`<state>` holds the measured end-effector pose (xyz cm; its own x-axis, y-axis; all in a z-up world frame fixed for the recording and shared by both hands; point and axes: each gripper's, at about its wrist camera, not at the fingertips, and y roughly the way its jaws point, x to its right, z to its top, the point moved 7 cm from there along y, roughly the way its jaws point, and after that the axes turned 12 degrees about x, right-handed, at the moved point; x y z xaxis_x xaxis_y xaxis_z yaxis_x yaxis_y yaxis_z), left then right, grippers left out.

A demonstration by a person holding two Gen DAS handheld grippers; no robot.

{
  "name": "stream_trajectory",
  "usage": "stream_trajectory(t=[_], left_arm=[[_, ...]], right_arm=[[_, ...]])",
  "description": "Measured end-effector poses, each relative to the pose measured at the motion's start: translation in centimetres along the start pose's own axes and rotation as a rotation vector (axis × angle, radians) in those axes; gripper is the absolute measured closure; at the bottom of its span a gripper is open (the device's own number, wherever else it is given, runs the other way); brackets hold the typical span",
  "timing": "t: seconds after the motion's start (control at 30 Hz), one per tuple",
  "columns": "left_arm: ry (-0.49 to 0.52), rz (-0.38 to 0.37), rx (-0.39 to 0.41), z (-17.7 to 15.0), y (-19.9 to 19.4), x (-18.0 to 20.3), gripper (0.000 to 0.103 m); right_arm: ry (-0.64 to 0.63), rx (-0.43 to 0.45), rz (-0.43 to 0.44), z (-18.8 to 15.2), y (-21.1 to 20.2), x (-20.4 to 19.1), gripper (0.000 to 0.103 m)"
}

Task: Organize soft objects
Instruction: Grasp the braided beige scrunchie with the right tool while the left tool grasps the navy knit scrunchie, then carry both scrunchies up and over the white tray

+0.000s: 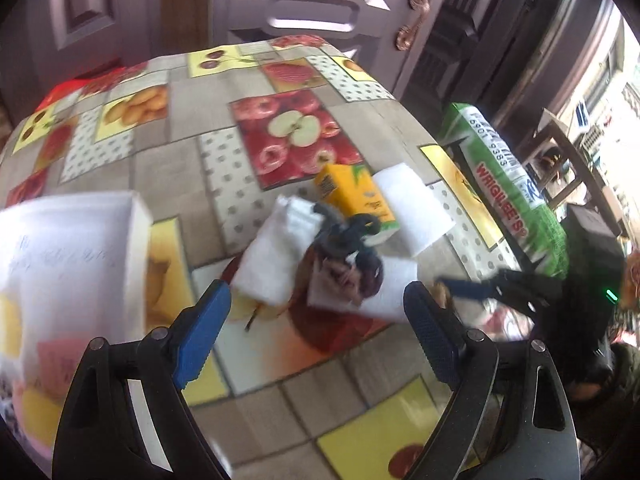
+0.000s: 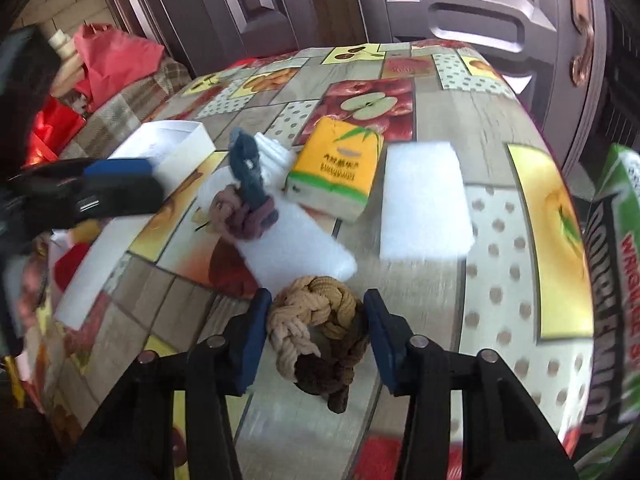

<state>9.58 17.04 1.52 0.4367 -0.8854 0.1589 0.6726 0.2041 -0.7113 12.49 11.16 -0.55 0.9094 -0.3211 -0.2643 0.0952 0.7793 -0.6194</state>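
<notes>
My right gripper (image 2: 316,320) is shut on a braided rope ring, tan to dark brown (image 2: 316,328), held above the table. My left gripper (image 1: 318,312) is open and empty, just short of a pile of soft things. In the pile are white foam blocks (image 1: 272,256), a dark blue-grey braided ring (image 1: 344,236) and a mauve braided ring (image 1: 348,276). A yellow tissue pack (image 1: 352,196) lies behind them. In the right wrist view the blue ring (image 2: 248,168) and the mauve ring (image 2: 244,216) lie on a foam block (image 2: 296,248), beside the tissue pack (image 2: 336,164) and another foam block (image 2: 424,200).
An open white box (image 1: 76,252) stands at the left of the fruit-print tablecloth (image 1: 180,168); it also shows in the right wrist view (image 2: 172,144). A green Wrigley's carton (image 1: 508,188) stands off the table's right edge. Doors are behind. Red bags (image 2: 112,60) lie far left.
</notes>
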Motion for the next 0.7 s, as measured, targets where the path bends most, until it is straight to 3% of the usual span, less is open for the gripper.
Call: stream_trajectory(t=[0.2,0.27,0.33,0.4,0.47,0.7], left_arm=[[0.023,0.008,-0.065,0.7,4.6,1.3,0.015],[0.043,0.017,-0.078,0.6,5.7,1.6,0.021],[0.104,0.087,-0.081,0.6,6.2,1.7,0.054],[0.104,0.056,-0.071,0.5,5.8,2.0,0.073],[0.086,0.031,-0.054,0.5,5.0,2.0,0.078],[0.023,-0.034,0.051,1.0,-0.1,2.5,0.079]], right_arm=[[0.081,0.039,0.029,-1.0,-2.3,0.2,0.062],[0.114,0.060,0.024,-0.8,-3.0,0.7,0.062],[0.148,0.083,0.022,-0.4,-3.7,1.3,0.062],[0.173,0.109,0.021,0.2,-4.4,1.8,0.062],[0.183,0.136,0.020,0.9,-5.2,2.0,0.062],[0.186,0.238,0.028,4.0,-7.8,0.8,0.062]])
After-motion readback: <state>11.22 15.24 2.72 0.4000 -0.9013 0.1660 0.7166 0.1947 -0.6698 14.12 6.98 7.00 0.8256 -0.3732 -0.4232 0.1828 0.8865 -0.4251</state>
